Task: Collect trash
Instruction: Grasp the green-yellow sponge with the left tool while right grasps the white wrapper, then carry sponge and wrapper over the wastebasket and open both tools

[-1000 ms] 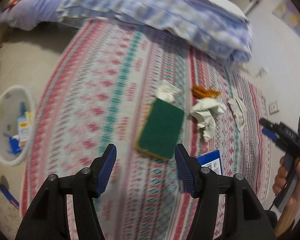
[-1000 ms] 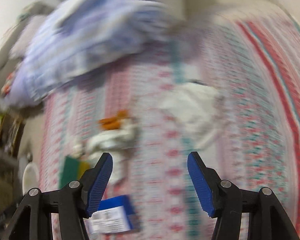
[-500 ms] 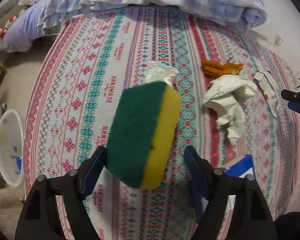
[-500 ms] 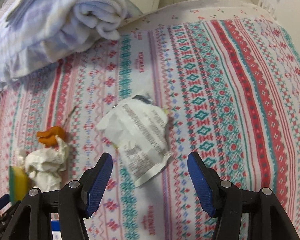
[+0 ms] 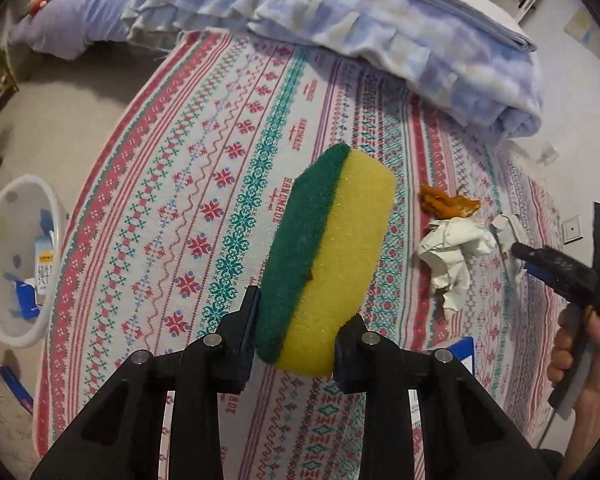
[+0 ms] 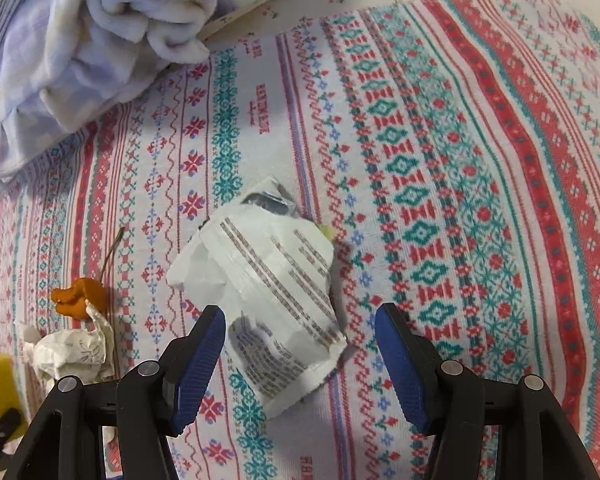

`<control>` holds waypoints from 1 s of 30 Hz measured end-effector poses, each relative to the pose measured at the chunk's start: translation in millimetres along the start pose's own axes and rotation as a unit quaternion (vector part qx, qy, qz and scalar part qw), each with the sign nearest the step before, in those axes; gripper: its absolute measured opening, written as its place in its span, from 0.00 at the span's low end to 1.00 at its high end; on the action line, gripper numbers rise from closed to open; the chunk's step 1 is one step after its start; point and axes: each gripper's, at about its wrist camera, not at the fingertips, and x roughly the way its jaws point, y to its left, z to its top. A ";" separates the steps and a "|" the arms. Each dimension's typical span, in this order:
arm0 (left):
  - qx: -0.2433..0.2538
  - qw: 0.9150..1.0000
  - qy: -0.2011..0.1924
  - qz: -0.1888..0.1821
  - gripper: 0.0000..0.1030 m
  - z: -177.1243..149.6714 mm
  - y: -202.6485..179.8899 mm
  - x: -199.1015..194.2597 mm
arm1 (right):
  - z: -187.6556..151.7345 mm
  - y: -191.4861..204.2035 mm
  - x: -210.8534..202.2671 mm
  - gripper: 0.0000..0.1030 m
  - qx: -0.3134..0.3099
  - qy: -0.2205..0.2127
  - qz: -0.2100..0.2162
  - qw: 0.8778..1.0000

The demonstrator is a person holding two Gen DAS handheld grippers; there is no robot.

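Note:
My left gripper point(image 5: 296, 328) is shut on a green and yellow sponge point(image 5: 328, 252) and holds it above the patterned bedspread point(image 5: 204, 184). My right gripper point(image 6: 300, 356) is open, its fingers either side of a white printed wrapper point(image 6: 268, 292) lying flat on the bed. A crumpled white tissue point(image 5: 452, 252) and an orange peel point(image 5: 446, 202) lie to the right in the left wrist view. In the right wrist view the peel point(image 6: 80, 296) and tissue point(image 6: 72, 354) lie left of the wrapper. A white trash bin point(image 5: 18, 260) with some trash in it stands on the floor at the left.
A folded blue checked blanket point(image 5: 380, 20) lies at the far end of the bed. A blue and white packet point(image 5: 462, 354) lies near my left gripper's right finger. A purple pillow point(image 5: 72, 20) sits at the back left. The wall and a socket point(image 5: 572, 230) are on the right.
My left gripper has closed on the sponge and lifted it off the bed. My right gripper has moved closer to the white wrapper, still open.

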 end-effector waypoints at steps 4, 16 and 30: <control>-0.004 1.000 0.004 -0.009 0.32 -2.7 -2.8 -3.1 | -3.5 17.3 5.0 0.53 -0.034 -0.012 -0.038 0.999; -0.034 0.999 -0.008 -0.035 0.32 3.4 31.5 -27.9 | -11.0 63.7 -37.3 0.15 -0.073 -0.080 -0.003 0.994; -0.115 0.992 -0.039 -0.042 0.32 4.4 134.5 -64.4 | -56.1 126.6 -70.0 0.16 -0.149 -0.129 0.075 0.978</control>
